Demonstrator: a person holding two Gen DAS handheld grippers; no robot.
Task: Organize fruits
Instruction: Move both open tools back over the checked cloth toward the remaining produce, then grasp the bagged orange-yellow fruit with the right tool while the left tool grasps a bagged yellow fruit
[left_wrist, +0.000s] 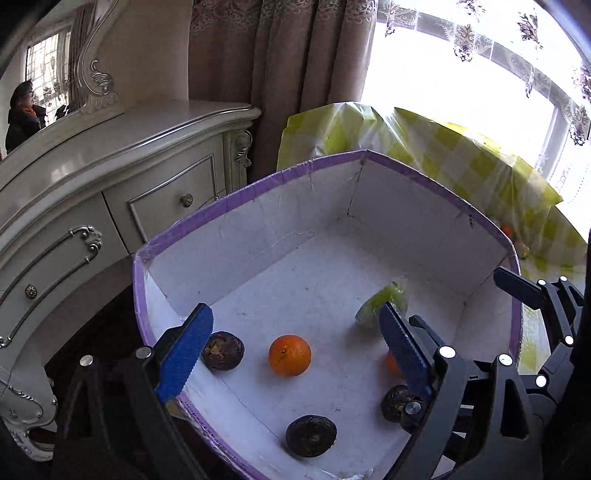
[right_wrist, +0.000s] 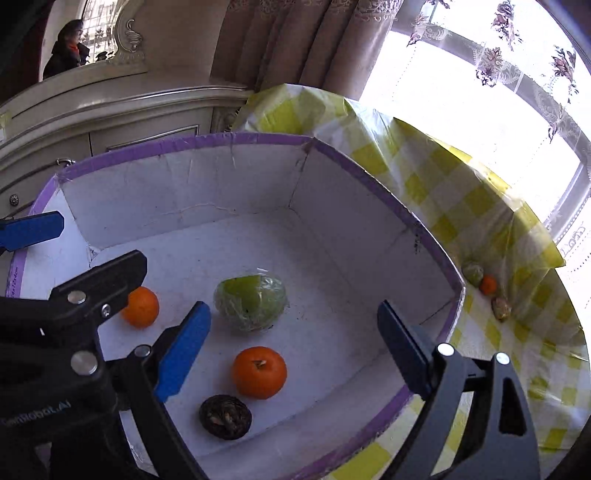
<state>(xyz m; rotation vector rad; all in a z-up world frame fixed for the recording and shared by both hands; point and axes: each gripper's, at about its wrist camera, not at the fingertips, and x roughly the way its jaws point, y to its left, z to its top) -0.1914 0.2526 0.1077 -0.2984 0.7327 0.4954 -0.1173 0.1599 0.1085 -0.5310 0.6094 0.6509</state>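
A white cardboard box with a purple rim holds two oranges, several dark brown fruits and a green fruit in clear wrap. My left gripper is open and empty above the box's near side. My right gripper is open and empty above the box, over the nearer orange. Three more small fruits lie on the tablecloth outside the box's right wall.
The box stands on a table with a yellow-green checked cloth. A cream dresser with a mirror stands to the left. Brown curtains and a bright window are behind.
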